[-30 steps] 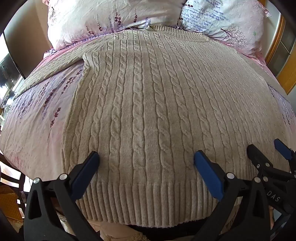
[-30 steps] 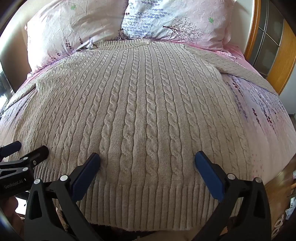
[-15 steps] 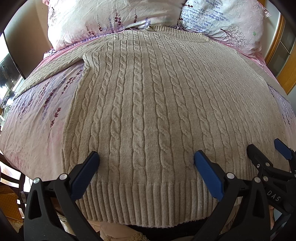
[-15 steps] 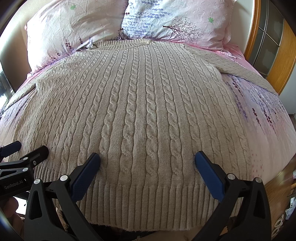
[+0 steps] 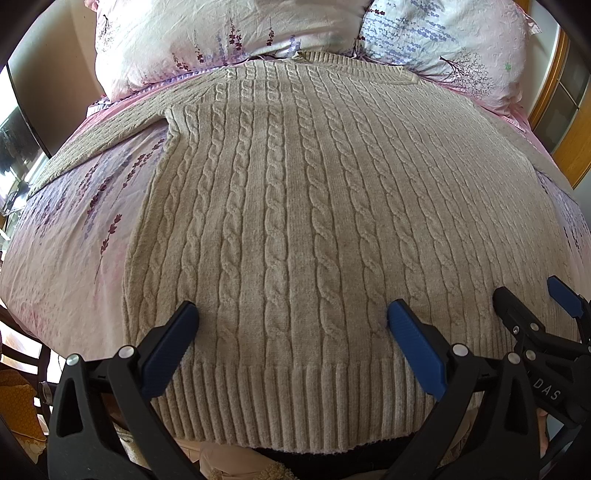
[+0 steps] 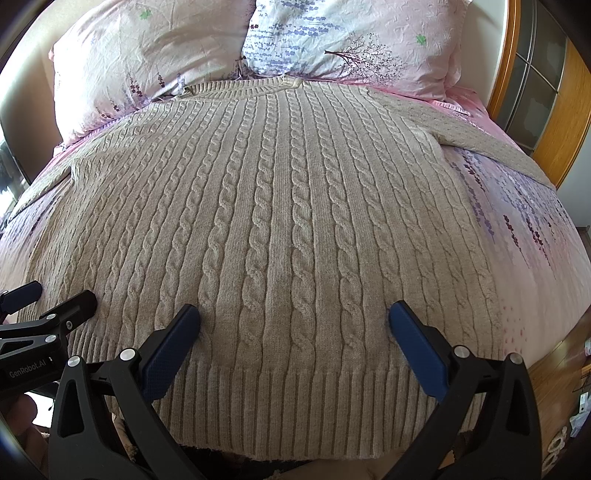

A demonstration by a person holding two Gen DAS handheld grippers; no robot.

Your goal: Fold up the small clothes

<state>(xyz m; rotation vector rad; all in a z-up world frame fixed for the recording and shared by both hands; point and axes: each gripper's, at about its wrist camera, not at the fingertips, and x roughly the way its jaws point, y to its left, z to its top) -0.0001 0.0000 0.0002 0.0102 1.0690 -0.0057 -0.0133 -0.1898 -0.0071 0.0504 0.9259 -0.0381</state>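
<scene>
A beige cable-knit sweater [image 5: 295,206] lies flat on the bed, ribbed hem toward me, collar at the pillows, sleeves spread to both sides. It also shows in the right wrist view [image 6: 288,221]. My left gripper [image 5: 291,317] is open, its blue pads resting over the left part of the hem. My right gripper [image 6: 293,317] is open over the right part of the hem. The right gripper shows in the left wrist view [image 5: 532,302], and the left gripper shows in the right wrist view [image 6: 51,299]. Neither holds the fabric.
The bed sheet [image 5: 66,251] is pink with lavender print. Two pillows [image 5: 221,33] [image 6: 351,37] lie at the head. A wooden frame with glass panes [image 6: 535,92] stands at the right. The floor [image 6: 561,369] shows past the bed's right edge.
</scene>
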